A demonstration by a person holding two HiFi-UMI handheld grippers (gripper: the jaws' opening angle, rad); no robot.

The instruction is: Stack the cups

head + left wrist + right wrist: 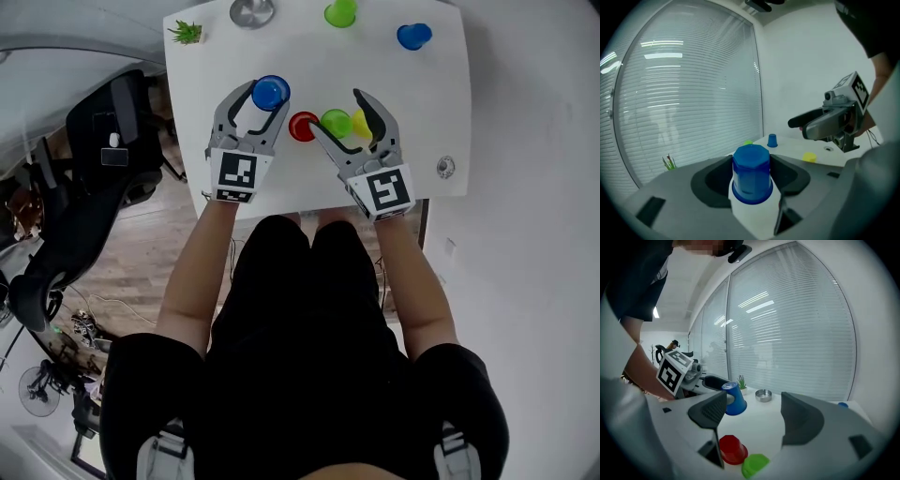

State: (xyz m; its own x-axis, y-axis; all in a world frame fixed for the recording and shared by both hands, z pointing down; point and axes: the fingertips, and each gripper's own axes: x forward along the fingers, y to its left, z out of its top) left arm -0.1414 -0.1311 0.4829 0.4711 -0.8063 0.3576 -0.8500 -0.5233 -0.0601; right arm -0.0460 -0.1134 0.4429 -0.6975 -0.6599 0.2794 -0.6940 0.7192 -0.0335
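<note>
My left gripper (266,93) is shut on an upside-down blue cup (271,91), its pads against the cup's sides (751,174). In the right gripper view that blue cup (734,400) hangs tilted above the white table (281,178). My right gripper (336,111) stands open just above a red cup (302,126), a green cup (336,122) and a yellow cup (362,122), all upside down in a row. The red cup (731,449) and green cup (755,465) lie below its jaws, and nothing sits between its pads (793,414).
A second green cup (341,12) and a second blue cup (413,36) stand at the table's far edge. A metal dish (252,11) and a small plant (187,33) sit at the far left. A cable grommet (445,167) is near the right edge. An office chair (94,187) stands left of the table.
</note>
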